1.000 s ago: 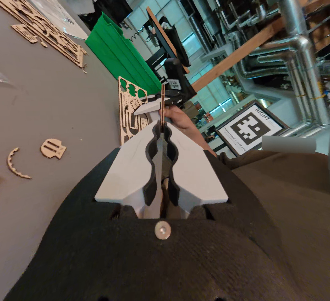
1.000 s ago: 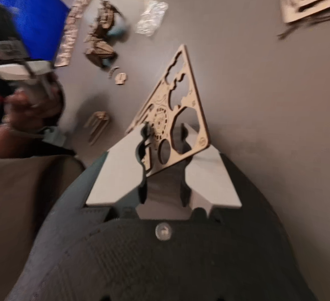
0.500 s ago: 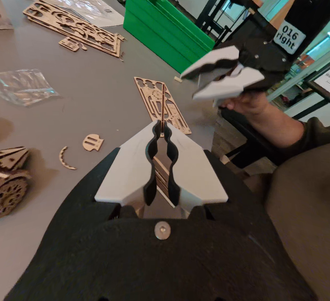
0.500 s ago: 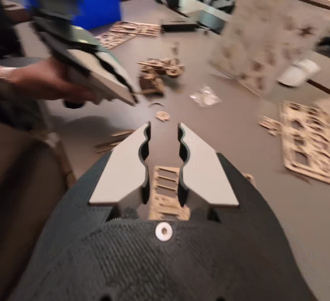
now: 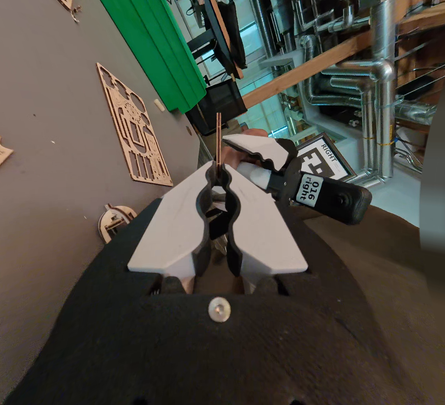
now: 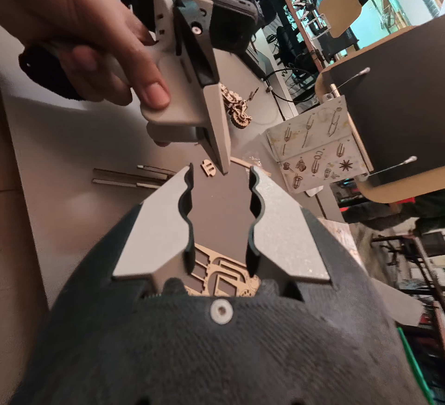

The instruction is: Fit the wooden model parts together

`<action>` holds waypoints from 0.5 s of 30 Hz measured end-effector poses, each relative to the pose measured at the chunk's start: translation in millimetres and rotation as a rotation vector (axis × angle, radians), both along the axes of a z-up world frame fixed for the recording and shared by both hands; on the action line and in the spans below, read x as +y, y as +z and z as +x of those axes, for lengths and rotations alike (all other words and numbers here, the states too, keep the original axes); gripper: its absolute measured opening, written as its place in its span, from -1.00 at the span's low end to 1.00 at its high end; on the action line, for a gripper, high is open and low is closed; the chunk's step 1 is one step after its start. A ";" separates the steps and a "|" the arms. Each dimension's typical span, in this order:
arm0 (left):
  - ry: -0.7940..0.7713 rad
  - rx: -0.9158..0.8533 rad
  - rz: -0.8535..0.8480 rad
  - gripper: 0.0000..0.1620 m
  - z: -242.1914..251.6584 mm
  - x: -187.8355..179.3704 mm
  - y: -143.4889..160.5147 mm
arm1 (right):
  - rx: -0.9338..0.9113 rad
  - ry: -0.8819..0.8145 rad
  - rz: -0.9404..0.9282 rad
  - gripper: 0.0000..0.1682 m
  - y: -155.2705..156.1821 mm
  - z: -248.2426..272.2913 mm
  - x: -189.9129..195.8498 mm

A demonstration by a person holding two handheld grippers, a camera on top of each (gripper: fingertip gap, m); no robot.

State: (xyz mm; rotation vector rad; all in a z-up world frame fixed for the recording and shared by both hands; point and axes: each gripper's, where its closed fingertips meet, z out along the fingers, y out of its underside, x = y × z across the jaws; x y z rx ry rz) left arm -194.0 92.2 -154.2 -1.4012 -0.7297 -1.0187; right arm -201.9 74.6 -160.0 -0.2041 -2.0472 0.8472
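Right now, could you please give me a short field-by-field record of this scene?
left gripper: shut on a thin wooden piece, seen edge-on, raised above the table
right gripper: open, empty
wooden sheet: flat on the grey table, many parts already punched out
assembled wooden model: on the table beyond the left gripper
loose parts: small slotted piece
green bin: at the table's far edge
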 end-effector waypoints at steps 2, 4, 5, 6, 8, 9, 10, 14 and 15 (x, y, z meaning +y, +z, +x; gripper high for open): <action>-0.015 0.008 -0.004 -0.97 3.9 2.3 -0.4 | 0.022 0.012 0.036 -0.46 -2.6 1.3 -2.5; -0.027 0.014 -0.005 -0.92 7.1 4.3 -0.3 | 0.035 0.015 0.081 -0.55 -7.4 1.7 -2.4; -0.034 0.014 -0.001 -0.87 8.6 5.1 0.5 | 0.045 0.008 0.102 -0.60 -9.0 0.8 -0.8; -0.041 0.012 -0.001 -0.86 9.9 5.8 0.5 | 0.061 -0.003 0.112 -0.69 -8.3 -0.8 1.4; -0.056 0.014 0.011 -0.85 12.1 6.2 2.1 | 0.062 -0.003 0.088 -0.80 -5.2 -0.8 3.1; -0.063 0.011 0.026 -0.84 12.6 5.7 4.6 | 0.039 -0.002 0.052 -0.81 -3.7 -0.4 3.2; -0.071 0.007 0.044 -0.80 13.1 4.8 7.2 | 0.009 -0.002 0.009 -0.82 -2.5 -0.1 3.4; -0.059 -0.032 0.129 -0.70 6.8 -1.2 18.8 | -0.098 -0.005 -0.192 -0.92 7.6 -1.5 8.2; -0.052 -0.038 0.146 -0.70 4.1 -3.3 21.3 | -0.129 0.000 -0.248 -0.97 10.5 -1.3 9.2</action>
